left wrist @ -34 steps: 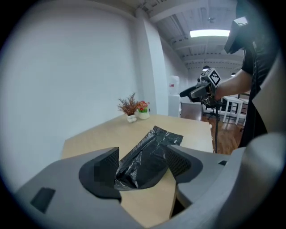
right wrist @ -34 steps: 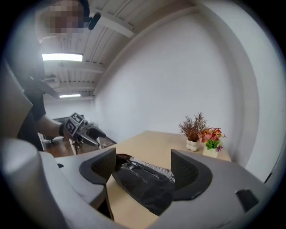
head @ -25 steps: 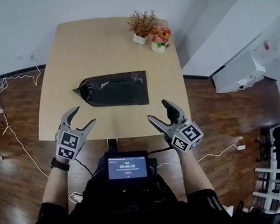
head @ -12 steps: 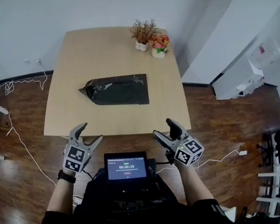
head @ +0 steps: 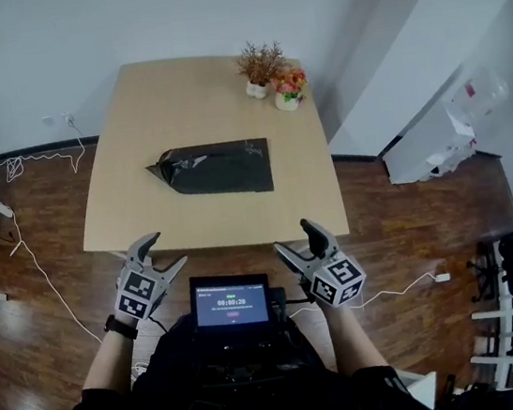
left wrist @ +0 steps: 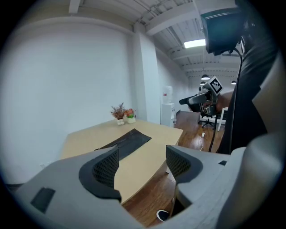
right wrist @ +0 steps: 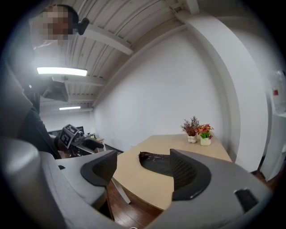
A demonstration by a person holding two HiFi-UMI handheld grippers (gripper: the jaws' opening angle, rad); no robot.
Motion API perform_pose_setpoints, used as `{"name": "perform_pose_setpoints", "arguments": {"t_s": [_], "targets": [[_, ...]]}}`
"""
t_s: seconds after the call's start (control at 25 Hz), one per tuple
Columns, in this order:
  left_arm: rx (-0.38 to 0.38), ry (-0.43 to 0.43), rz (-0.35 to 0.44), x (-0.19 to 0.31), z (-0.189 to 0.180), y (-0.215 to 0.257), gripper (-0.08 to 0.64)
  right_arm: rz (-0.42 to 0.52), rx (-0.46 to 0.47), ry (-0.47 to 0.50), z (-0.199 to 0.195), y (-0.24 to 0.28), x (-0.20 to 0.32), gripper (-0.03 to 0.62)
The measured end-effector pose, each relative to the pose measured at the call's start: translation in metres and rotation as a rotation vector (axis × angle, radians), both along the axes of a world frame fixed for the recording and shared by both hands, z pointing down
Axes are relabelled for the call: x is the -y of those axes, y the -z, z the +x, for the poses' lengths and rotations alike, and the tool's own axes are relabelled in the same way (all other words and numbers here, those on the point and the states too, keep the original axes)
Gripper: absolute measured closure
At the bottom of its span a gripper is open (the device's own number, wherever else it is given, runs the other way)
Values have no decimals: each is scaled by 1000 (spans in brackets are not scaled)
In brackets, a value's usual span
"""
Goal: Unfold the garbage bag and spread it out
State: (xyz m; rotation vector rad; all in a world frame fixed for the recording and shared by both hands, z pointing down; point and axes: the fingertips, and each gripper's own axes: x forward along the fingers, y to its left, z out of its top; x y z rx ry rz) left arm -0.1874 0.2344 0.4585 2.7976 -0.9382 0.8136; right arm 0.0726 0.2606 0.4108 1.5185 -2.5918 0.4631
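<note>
The black garbage bag (head: 215, 169) lies folded flat in the middle of the wooden table (head: 195, 104); it also shows in the left gripper view (left wrist: 127, 141) and the right gripper view (right wrist: 156, 162). My left gripper (head: 163, 250) hangs open off the table's near edge, over the floor, with nothing between its jaws (left wrist: 143, 163). My right gripper (head: 294, 237) is likewise open and empty short of the near edge (right wrist: 143, 167); its jaws have just closed slightly. Both point toward the bag from well short of it.
Two small flower pots (head: 260, 61) (head: 289, 86) stand at the table's far right corner. A tablet (head: 230, 302) hangs at my chest between the grippers. White cables (head: 14, 167) trail on the wooden floor at the left. A white unit (head: 437, 141) stands at the right.
Both grippers have drawn back toward my body, from over the table's near edge to off it. The bag has not moved.
</note>
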Motion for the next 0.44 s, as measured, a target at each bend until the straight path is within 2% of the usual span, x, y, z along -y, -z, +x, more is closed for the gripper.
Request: {"name": "perform_pose_setpoints", "arguments": {"t_s": [0.08, 0.24, 0.44], "targets": [[-10, -2, -1, 3, 0, 1, 219, 15, -24, 12, -4, 4, -1, 202], [-9, -26, 6, 4, 6, 2, 219, 0, 35, -10, -1, 8, -1, 202], [-9, -39, 10, 11, 11, 5, 219, -17, 62, -32, 4, 5, 1, 202]]}}
